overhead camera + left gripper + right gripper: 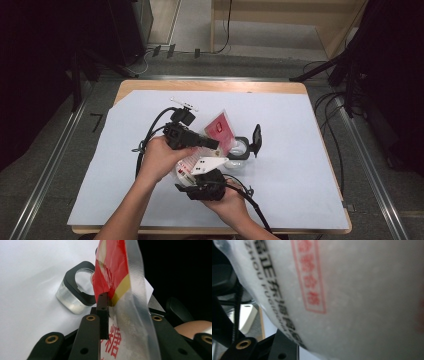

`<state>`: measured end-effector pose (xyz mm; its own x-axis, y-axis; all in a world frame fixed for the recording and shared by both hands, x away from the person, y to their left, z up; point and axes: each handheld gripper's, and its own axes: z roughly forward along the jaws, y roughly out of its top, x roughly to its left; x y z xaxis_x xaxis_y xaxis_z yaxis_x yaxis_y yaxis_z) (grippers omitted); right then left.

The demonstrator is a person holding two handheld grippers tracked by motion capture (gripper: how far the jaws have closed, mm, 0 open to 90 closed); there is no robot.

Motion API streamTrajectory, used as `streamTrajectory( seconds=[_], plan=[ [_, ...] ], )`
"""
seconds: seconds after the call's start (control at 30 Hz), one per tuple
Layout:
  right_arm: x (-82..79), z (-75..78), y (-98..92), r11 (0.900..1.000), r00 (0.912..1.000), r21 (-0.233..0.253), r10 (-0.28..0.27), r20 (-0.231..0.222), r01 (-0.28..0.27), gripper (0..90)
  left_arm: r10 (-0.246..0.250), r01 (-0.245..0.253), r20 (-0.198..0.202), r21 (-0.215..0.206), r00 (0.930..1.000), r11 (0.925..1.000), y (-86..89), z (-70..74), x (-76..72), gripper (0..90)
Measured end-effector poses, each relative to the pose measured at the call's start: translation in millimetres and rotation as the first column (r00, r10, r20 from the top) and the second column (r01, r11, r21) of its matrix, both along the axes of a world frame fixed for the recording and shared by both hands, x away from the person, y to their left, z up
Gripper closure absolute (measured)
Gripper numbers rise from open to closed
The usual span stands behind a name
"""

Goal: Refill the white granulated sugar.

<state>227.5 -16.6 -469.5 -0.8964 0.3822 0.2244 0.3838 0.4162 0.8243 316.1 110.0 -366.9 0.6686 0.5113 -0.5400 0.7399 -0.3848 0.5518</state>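
Sugar bag at centre frame in the high view, held up over the white sheet, both grippers on it. Left gripper clamps its red top edge, jaws pinched tight. Right gripper sits lower centre under the bag; whether it grips, I can't tell. Clear jar with black flip lid stands open, just right.

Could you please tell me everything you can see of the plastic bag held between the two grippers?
The bag is a clear plastic pouch with a red and yellow printed top and red and black characters lower down, holding white powder or fine grains. It is lifted off the white sheet, tilted, with its red end nearest the open square jar. The left gripper is shut on its red upper part; the right gripper is at its lower end.
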Motion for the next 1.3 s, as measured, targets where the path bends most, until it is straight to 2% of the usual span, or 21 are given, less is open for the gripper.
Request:
streamTrajectory(
  seconds=[0.13, 0.27, 0.37, 0.47, 0.6, 0.67, 0.83, 0.9, 1.03, 1.17, 1.3],
  plan=[
    [0.3, 0.2, -2.8, 0.999, 0.9997, 0.035, -0.002, -0.026, 0.003, 61.4, 0.0, 0.0, -0.007, -0.005, 1.0, 1.0, 1.2, 2.2, -2.1, 69.9],
    [5.3, 0.6, -7.5, 0.995, 0.9953, 0.103, 0.003, -0.096, 0.007, 61.6, 0.008, -0.008, 0.015, 0.012, 0.9999, 0.9999, 4.7, 5.0, -5.1, 68.7],
    [8.6, 3.1, -11.2, 0.989, 0.9925, 0.15, 0.007, -0.122, 0.011, 61.7, 0.024, -0.024, 0.025, 0.011, 0.9994, 0.9997, 7.0, 7.9, -7.4, 69.4],
    [9.9, 4.7, -10.2, 0.99, 0.994, 0.14, 0.014, -0.109, 0.001, 60.5, 0.036, -0.038, 0.042, 0.042, 0.9985, 0.9984, 4.6, 8.9, -8.5, 75.4],
    [8.9, 6.4, -6.8, 0.992, 0.9946, 0.122, 0.018, -0.102, -0.005, 58.2, 0.045, -0.048, 0.059, 0.043, 0.9972, 0.9979, 0.8, 11.1, -9.9, 78.4],
    [7.7, 7.9, -5.8, 0.994, 0.9968, 0.106, 0.01, -0.079, -0.002, 57.1, 0.045, -0.048, 0.067, 0.042, 0.9967, 0.998, 0.4, 12.8, -10.6, 79.0],
    [6.4, 11.1, -3.7, 0.998, 0.9989, 0.058, -0.018, -0.042, 0.021, 60.6, 0.06, -0.063, 0.066, 0.039, 0.996, 0.9973, -0.5, 13.4, -10.4, 79.0],
    [6.5, 11.3, -2.2, 0.999, 0.9987, 0.043, -0.021, -0.046, 0.023, 61.2, 0.062, -0.064, 0.063, 0.039, 0.9961, 0.9972, -1.0, 12.7, -10.0, 78.6],
    [7.7, 10.7, -2.8, 0.997, 0.9973, 0.069, -0.022, -0.07, 0.027, 61.7, 0.048, -0.049, 0.058, 0.019, 0.9971, 0.9986, 2.0, 13.1, -9.0, 73.4],
    [11.6, 14.6, -7.6, 0.991, 0.9928, 0.13, -0.019, -0.118, 0.035, 61.9, 0.052, -0.052, 0.07, 0.006, 0.9962, 0.9986, 4.2, 15.3, -10.5, 68.6],
    [12.3, 17.3, -8.7, 0.986, 0.9877, 0.163, -0.012, -0.156, 0.038, 61.9, 0.056, -0.06, 0.091, 0.034, 0.9943, 0.9976, 2.3, 17.3, -12.4, 69.5]
  ],
)
